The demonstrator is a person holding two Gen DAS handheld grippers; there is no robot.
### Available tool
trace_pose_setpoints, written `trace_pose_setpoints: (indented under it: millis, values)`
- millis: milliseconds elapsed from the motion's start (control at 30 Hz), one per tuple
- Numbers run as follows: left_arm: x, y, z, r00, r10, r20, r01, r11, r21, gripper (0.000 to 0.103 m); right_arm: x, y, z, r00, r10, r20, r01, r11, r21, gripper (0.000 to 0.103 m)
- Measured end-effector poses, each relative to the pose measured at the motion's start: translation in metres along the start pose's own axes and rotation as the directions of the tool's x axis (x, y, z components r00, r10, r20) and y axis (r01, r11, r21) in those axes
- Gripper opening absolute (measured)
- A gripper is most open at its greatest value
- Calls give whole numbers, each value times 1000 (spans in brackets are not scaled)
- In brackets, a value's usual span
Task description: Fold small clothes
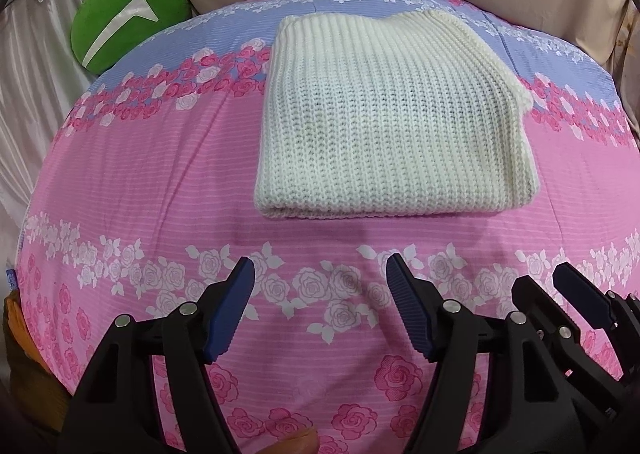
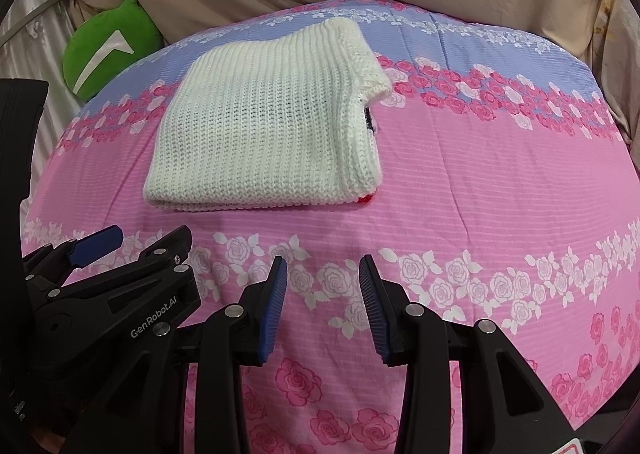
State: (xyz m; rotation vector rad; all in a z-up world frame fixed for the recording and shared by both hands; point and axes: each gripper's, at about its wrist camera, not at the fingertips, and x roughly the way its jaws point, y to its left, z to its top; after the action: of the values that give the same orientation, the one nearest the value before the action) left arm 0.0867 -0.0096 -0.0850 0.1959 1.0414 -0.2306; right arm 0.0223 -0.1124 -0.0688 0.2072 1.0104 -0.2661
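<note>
A cream knit (image 1: 394,113) lies folded in a neat rectangle on the rose-print sheet (image 1: 140,181), ahead of both grippers. The left gripper (image 1: 320,306) and right gripper (image 2: 323,304) hover near each other above the sheet, fingers spread, holding nothing.

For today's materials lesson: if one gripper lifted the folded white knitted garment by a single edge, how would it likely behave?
The white knitted garment would probably sag and unfold, since it lies in loose stacked layers. Its chunky ribbed knit suggests grip rather than slip against the ridged fingertips. It looks light and unbreakable, and pushing it might bunch it on the soft floral bedspread.
</note>
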Motion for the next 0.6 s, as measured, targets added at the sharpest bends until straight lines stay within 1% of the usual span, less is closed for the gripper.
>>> trace_pose_setpoints:
  millis: [600]
  values:
    - [2,-2,0,1000,3,-5,-3,1000,4,64,2,-1,0,1000,-2,-2,2,1000,4,39]
